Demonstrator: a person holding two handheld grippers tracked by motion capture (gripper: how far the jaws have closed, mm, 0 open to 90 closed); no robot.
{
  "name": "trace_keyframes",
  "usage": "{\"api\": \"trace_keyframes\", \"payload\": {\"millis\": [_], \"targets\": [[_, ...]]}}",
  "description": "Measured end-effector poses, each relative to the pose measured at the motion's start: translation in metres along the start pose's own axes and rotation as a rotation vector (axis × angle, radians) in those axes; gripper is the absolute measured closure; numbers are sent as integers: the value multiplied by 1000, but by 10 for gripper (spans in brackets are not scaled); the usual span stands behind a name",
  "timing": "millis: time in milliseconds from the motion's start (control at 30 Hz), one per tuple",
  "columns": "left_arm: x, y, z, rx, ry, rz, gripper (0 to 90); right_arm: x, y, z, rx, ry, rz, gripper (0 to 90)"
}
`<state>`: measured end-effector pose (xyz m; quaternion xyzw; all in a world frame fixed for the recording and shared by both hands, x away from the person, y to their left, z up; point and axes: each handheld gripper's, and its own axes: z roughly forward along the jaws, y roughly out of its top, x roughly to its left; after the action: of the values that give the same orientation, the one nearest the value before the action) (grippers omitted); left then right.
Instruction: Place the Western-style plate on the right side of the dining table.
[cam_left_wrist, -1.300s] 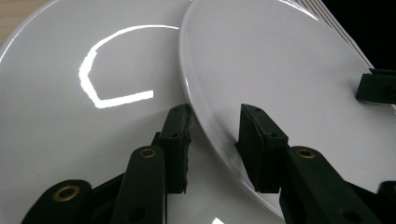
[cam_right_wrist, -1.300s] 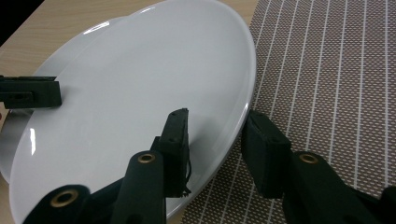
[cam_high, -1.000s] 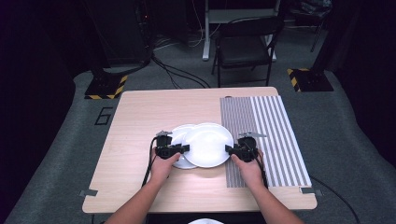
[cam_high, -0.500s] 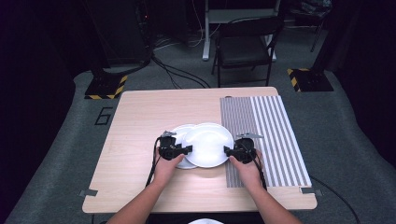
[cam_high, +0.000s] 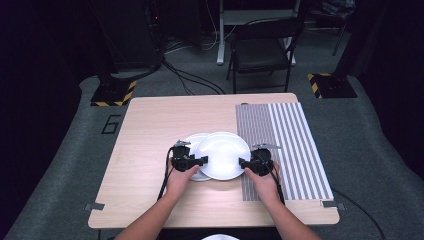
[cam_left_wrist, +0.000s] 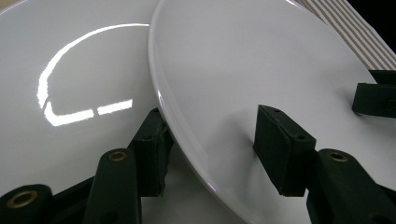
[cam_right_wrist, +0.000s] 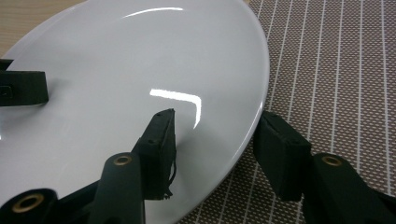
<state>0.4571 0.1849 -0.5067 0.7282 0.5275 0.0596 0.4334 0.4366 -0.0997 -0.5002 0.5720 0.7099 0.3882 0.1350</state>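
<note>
1. while the top plate is lying overlapped on the lower plate beside the striped mat, my left claw is just opening, straddling its rim.
2. my right claw is also just opening around the opposite rim, pads loose.

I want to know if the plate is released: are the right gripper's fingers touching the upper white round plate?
Apart. In the right gripper view, both fingers straddle the upper white round plate's rim with visible gaps.
</note>
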Motion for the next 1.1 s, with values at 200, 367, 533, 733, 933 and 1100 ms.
{"api": "trace_keyframes", "payload": {"millis": [200, 367, 533, 733, 933, 1100], "targets": [[-1, 0, 0, 4, -1, -5, 468, 1, 0, -1, 1, -5, -2, 486], [-2, 1, 0, 13, 9, -3, 465, 1, -1, -1, 4, -11, 1, 485], [-3, 3, 0, 20, 13, -3, 467, 2, -1, -2, 7, -13, 4, 486], [-5, 6, -2, 13, 22, 11, 472, 3, 0, -3, 1, -16, 0, 488], [-5, 8, -3, 13, 18, 9, 480, 3, 3, -5, 4, -13, 6, 491], [-7, 10, -4, 10, 18, 7, 480, 2, 4, -7, -3, -14, 5, 493]]}}
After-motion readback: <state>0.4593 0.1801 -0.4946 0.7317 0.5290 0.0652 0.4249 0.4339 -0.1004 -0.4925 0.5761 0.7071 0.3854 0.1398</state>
